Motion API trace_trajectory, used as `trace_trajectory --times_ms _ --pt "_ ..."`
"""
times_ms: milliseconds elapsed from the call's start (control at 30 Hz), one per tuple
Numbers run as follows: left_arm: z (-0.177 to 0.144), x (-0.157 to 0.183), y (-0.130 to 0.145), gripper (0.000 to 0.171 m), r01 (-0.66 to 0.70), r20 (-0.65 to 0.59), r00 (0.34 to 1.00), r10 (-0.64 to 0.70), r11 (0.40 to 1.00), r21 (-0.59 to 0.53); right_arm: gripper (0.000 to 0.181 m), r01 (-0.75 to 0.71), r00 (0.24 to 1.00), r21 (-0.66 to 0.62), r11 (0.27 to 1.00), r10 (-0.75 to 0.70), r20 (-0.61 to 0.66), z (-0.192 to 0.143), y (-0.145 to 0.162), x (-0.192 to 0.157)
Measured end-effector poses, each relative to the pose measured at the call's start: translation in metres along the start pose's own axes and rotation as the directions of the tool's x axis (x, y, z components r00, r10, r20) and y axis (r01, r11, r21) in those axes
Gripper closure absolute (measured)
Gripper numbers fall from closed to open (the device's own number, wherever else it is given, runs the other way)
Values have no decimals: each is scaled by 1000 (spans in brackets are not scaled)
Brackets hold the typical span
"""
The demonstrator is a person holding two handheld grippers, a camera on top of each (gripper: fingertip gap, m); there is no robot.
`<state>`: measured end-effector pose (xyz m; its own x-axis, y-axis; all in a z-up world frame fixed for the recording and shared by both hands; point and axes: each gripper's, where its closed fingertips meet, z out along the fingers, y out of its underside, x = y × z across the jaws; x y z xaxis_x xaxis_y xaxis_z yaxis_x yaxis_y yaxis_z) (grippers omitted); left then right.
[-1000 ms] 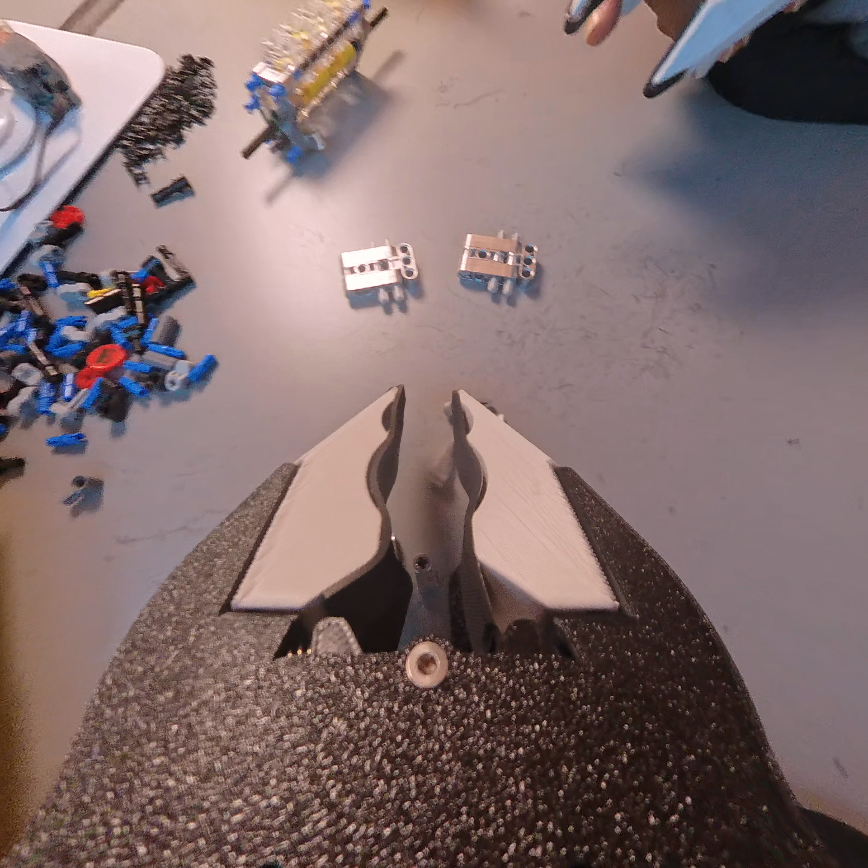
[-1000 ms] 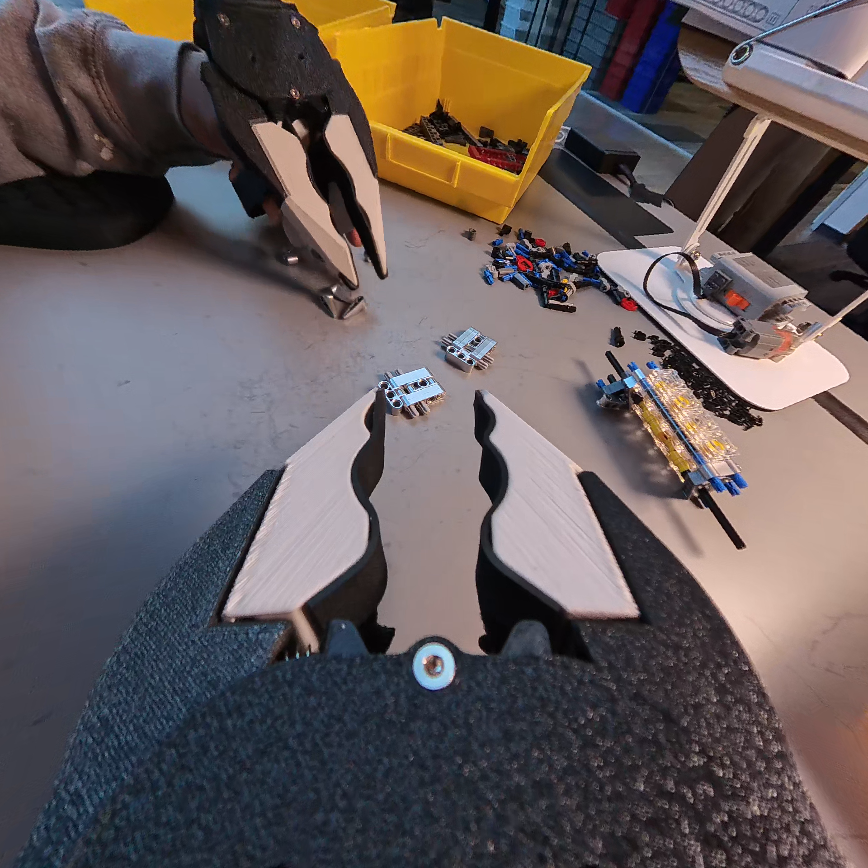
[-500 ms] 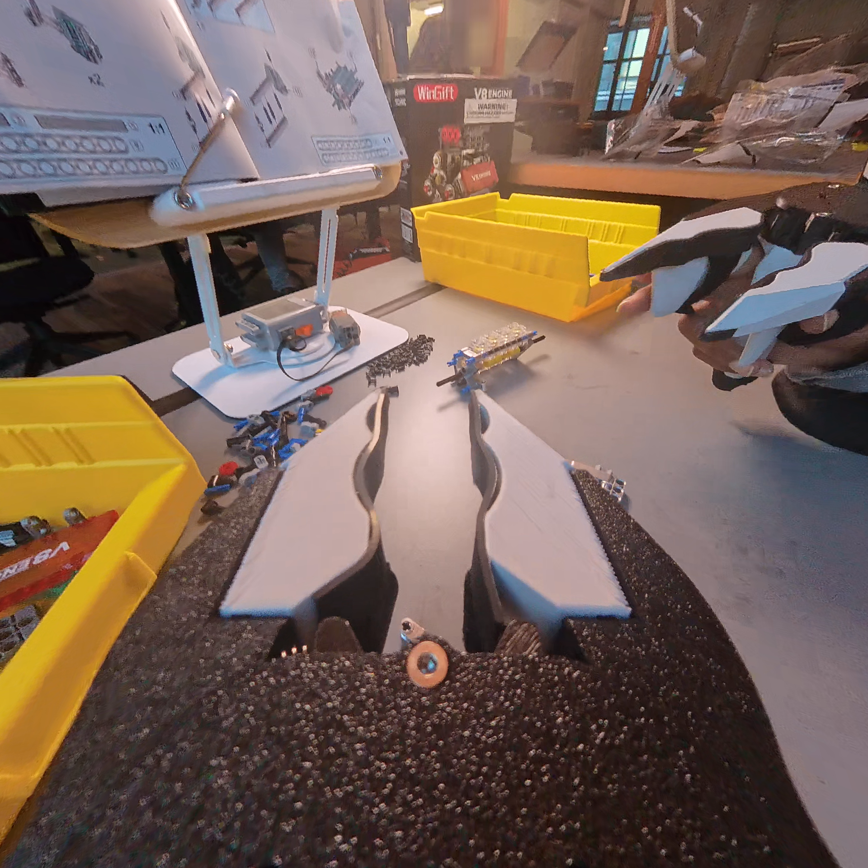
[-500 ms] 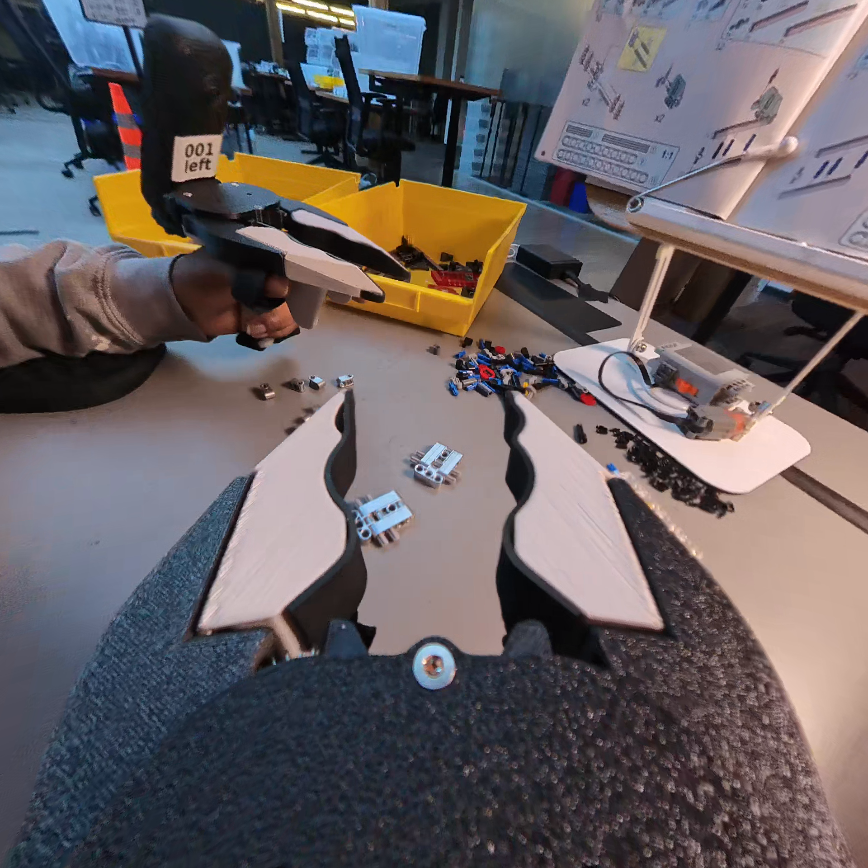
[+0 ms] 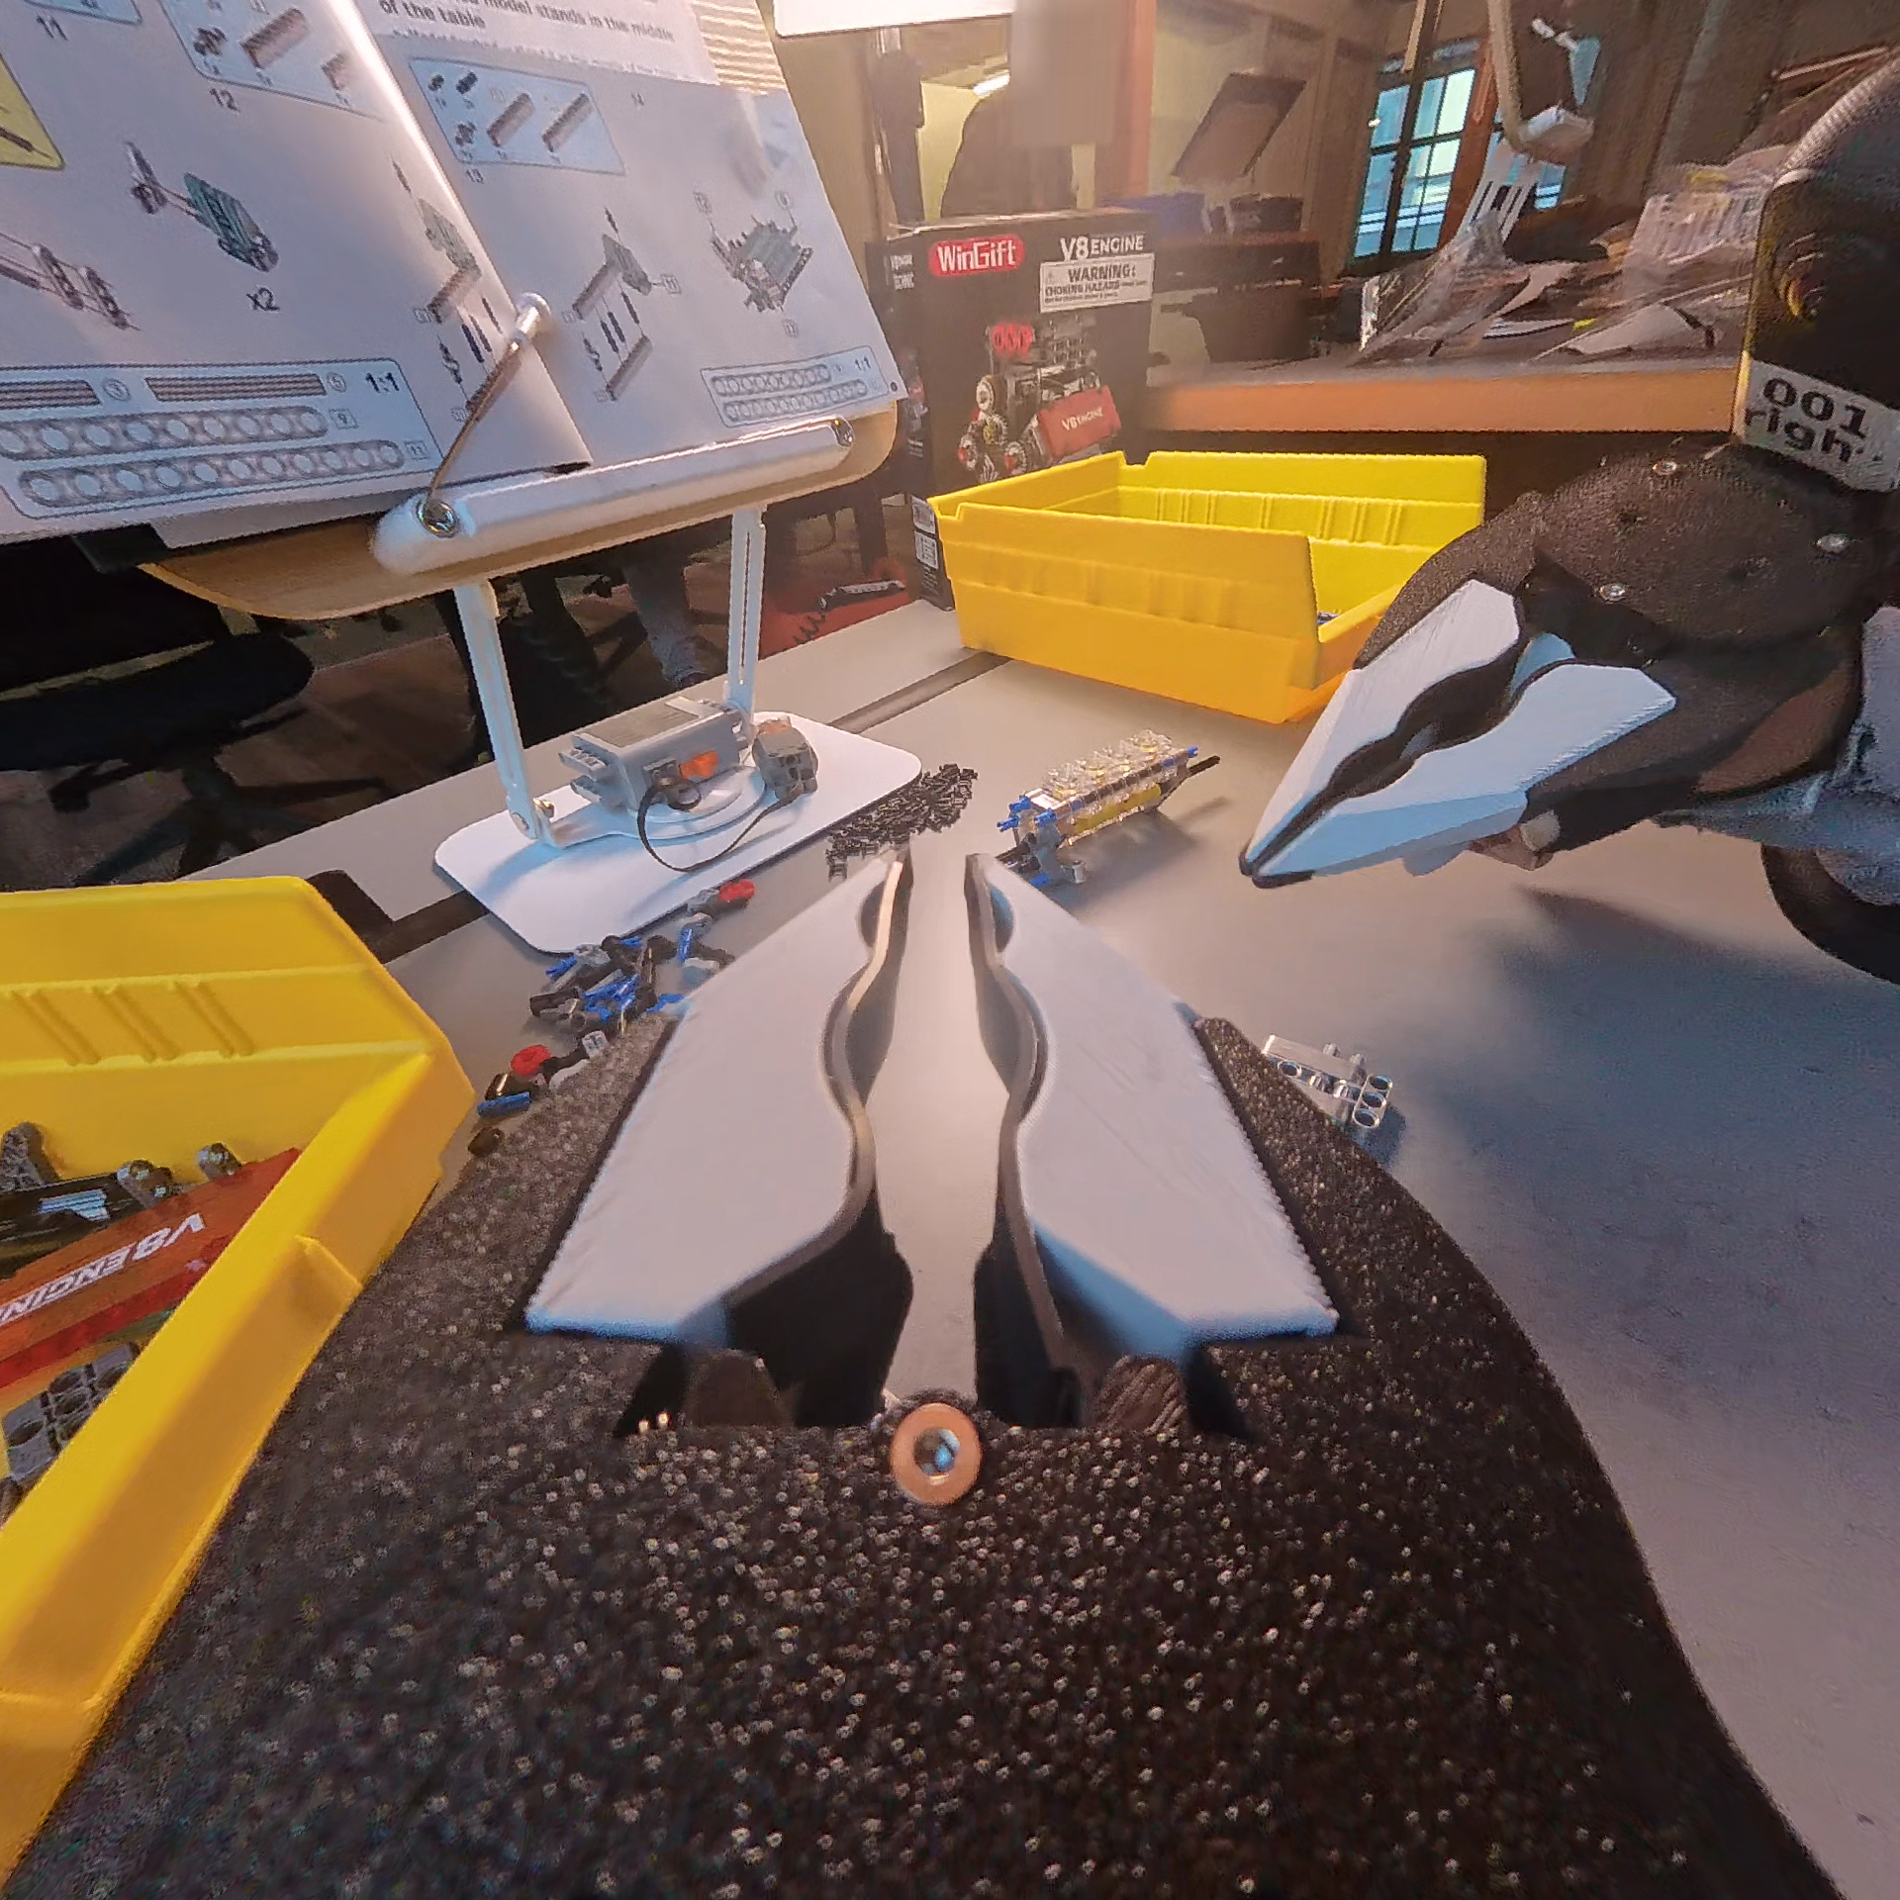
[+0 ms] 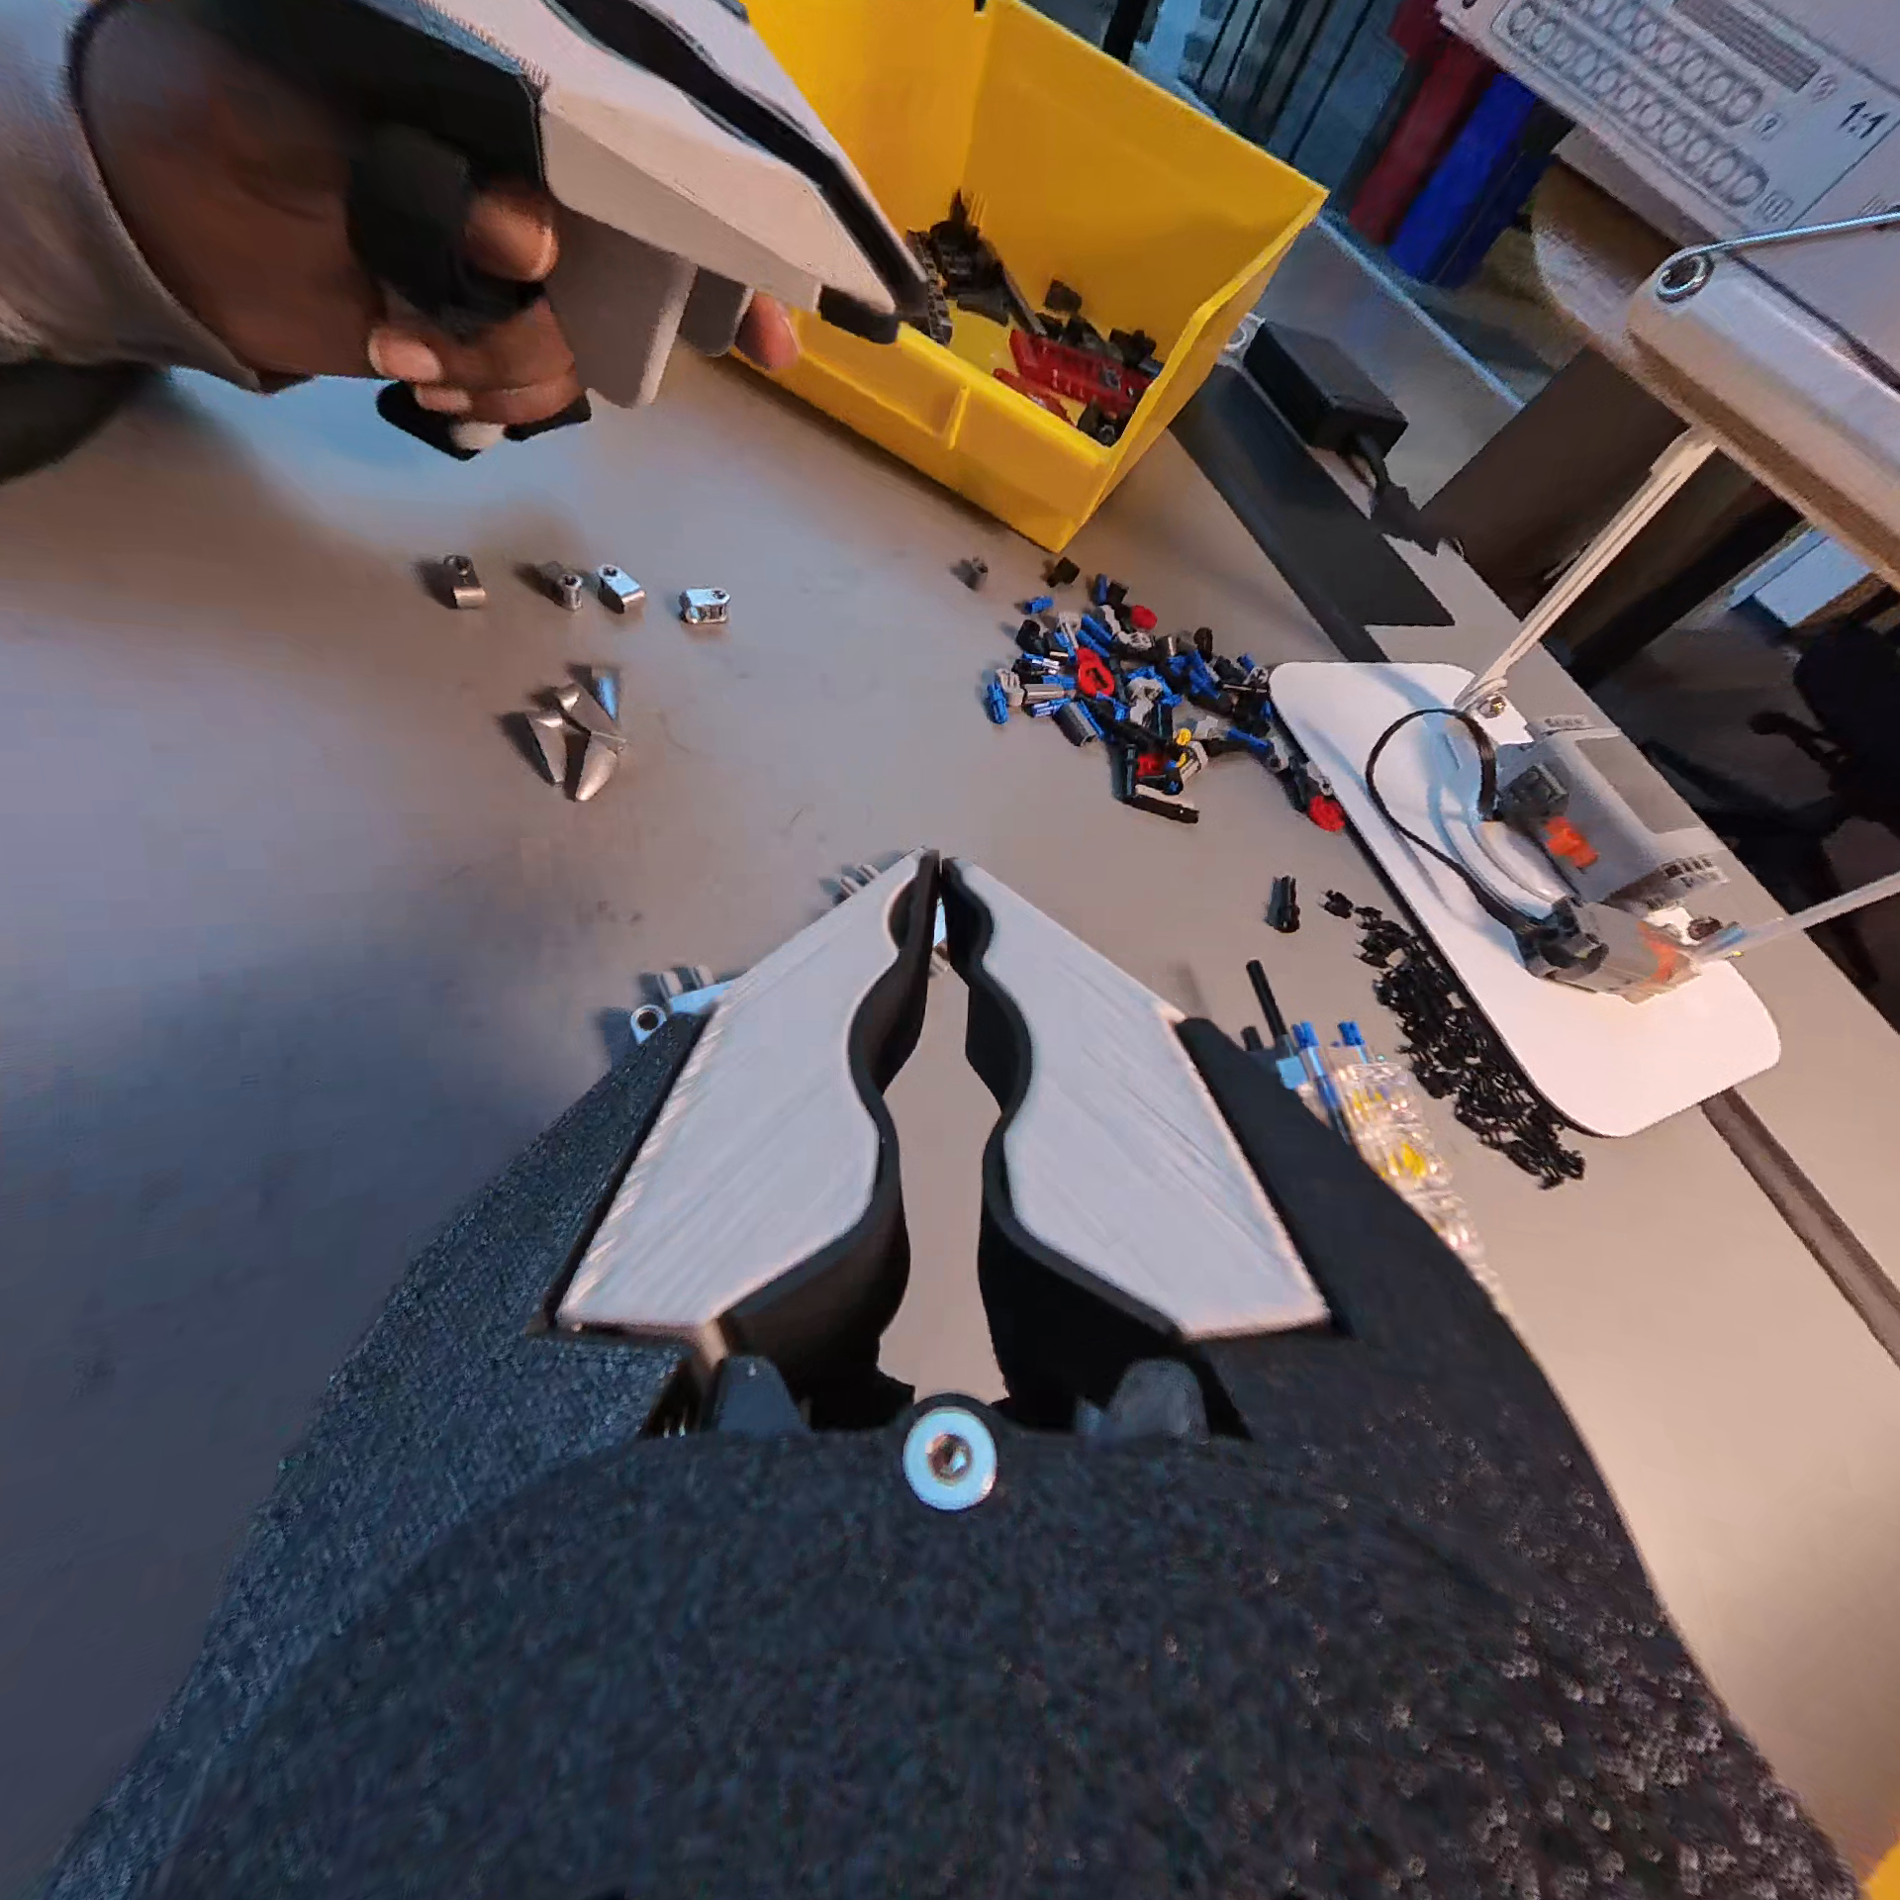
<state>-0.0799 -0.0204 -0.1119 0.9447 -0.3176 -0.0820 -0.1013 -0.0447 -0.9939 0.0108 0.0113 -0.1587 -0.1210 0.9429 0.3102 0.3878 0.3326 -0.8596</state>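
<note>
1. The right gripper (image 6: pixel 938 882), tips nearly pressed together and holding nothing, hangs over the grey table (image 6: pixel 308 925) beside a small grey block (image 6: pixel 673 992).
2. The left gripper (image 5: pixel 936 874), narrowly parted and empty, is raised near a yellow bin (image 5: pixel 154 1028).
3. Farther off lie mixed small parts (image 6: pixel 1131 689).

Just left of the right gripper (image 6: pixel 938 874), two small grey beam pieces (image 6: pixel 673 997) lie mostly hidden behind its left finger. To its right, the clear engine block (image 6: pixel 1378 1110) is half covered by the gripper body. Left of the left gripper (image 5: pixel 938 874), a yellow bin (image 5: pixel 206 1038) runs off the picture's edge; its contents are only partly visible.
</note>
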Motion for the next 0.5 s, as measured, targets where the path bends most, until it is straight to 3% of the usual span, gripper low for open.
trace_trajectory --times_ms 67,133,267,433,500 --pt "2 2 3 155 -1 -4 1000 1 1000 -13 181 0 997 -42 999 3 76 0 7 -11" --pt "3 3 5 153 -18 -1 1000 18 1000 -17 178 16 999 -41 999 -14 45 0 9 -7" --pt "3 2 5 154 -56 13 998 57 998 -7 116 -74 993 -50 996 78 89 0 5 -10" --pt "1 -3 5 158 -18 9 1000 18 1000 -10 118 -109 989 -65 992 115 88 2 14 -7" --pt "-2 -10 4 159 -2 27 1000 2 1000 -7 133 -163 978 -59 985 169 124 1 13 -8"
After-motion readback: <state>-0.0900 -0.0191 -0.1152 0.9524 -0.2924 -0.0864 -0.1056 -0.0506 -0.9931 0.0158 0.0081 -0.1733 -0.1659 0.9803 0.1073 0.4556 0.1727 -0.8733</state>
